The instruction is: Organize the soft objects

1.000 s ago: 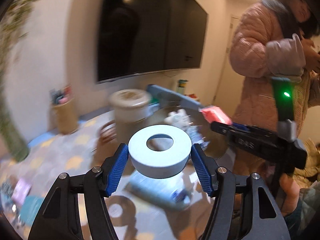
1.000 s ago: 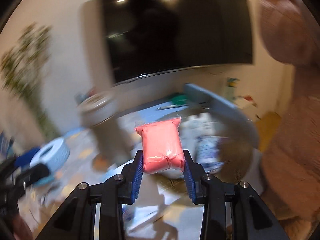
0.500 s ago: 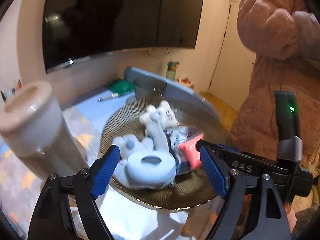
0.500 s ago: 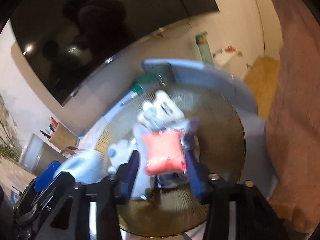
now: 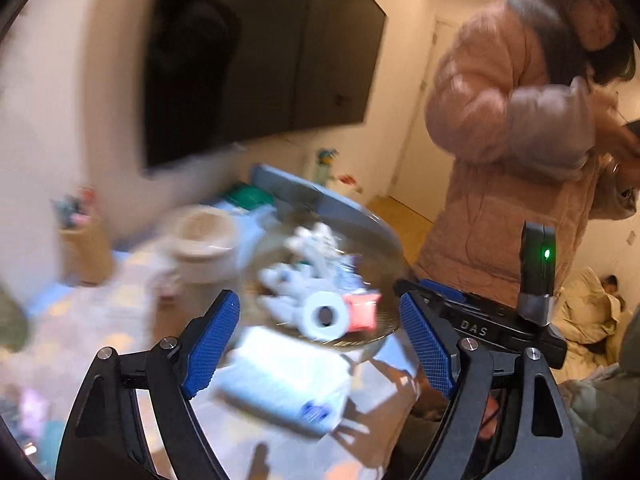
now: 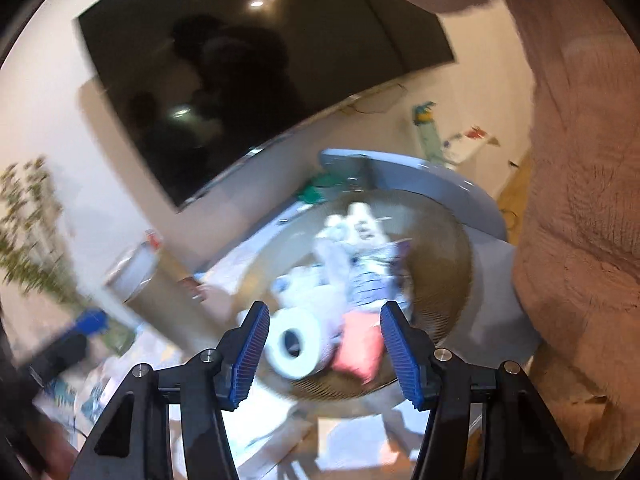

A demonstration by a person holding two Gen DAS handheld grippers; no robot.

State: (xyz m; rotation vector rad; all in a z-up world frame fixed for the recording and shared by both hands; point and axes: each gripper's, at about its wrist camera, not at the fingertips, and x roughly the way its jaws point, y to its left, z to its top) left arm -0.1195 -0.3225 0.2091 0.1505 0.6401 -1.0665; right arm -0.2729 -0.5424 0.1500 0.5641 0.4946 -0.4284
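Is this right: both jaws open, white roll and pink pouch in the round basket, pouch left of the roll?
One error: the pink pouch lies right of the white roll, not left, as the right wrist view shows. Both sets of jaws are open, and both items sit in the round basket.

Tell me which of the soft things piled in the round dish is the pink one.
The pink packet, at the near rim of the dish, right beside the white tape roll. Everything else in the pile is white, pale blue or striped.
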